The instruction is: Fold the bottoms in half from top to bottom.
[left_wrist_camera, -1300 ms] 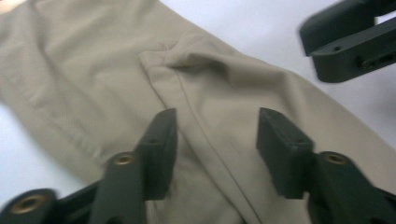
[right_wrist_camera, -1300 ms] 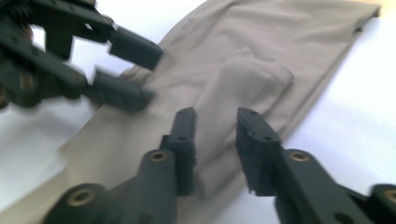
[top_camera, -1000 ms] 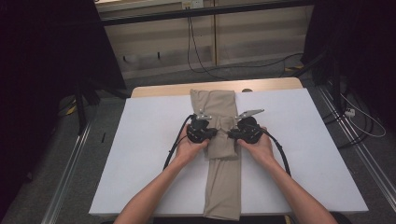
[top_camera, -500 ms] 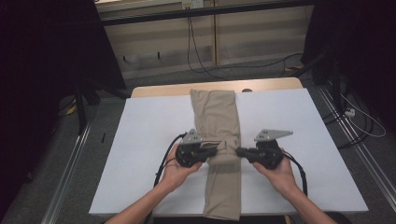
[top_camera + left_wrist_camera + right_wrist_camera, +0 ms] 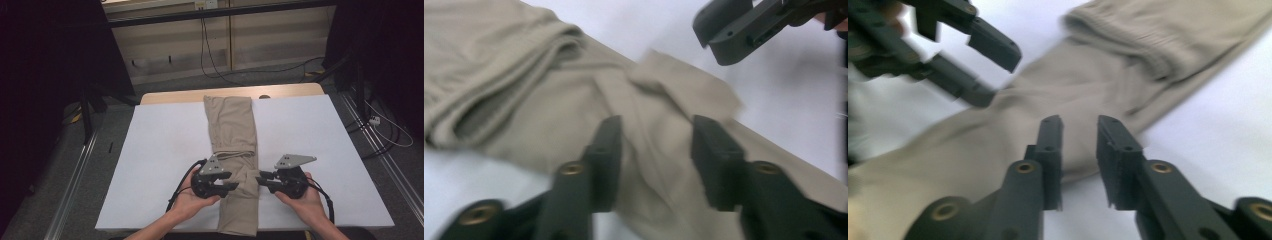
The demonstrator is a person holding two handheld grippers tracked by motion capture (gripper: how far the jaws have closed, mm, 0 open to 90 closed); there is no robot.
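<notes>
Khaki trousers (image 5: pixel 230 125), folded into a long strip, run from the table's far edge to the near edge, with a fold ridge across the middle. My left gripper (image 5: pixel 232 181) is at the strip's left side near the front, its jaws open over the wrinkled cloth (image 5: pixel 524 75). From the right side, my right gripper (image 5: pixel 261 179) points at the strip's edge. Its jaws stand a narrow gap apart with nothing between them, and the cloth (image 5: pixel 1173 40) lies just beyond. The two grippers face each other across the strip.
A white sheet (image 5: pixel 165 145) covers the table, with a wooden strip (image 5: pixel 175 96) bare at the far edge. Metal rails (image 5: pixel 75 190) run along the floor on both sides. Cables (image 5: pixel 220 65) lie on the floor behind the table, and dark curtains hang left and right.
Both hands have drawn back toward the near edge, from the fold ridge to the front part of the trousers. The grippers have spread apart to either side of the strip.
</notes>
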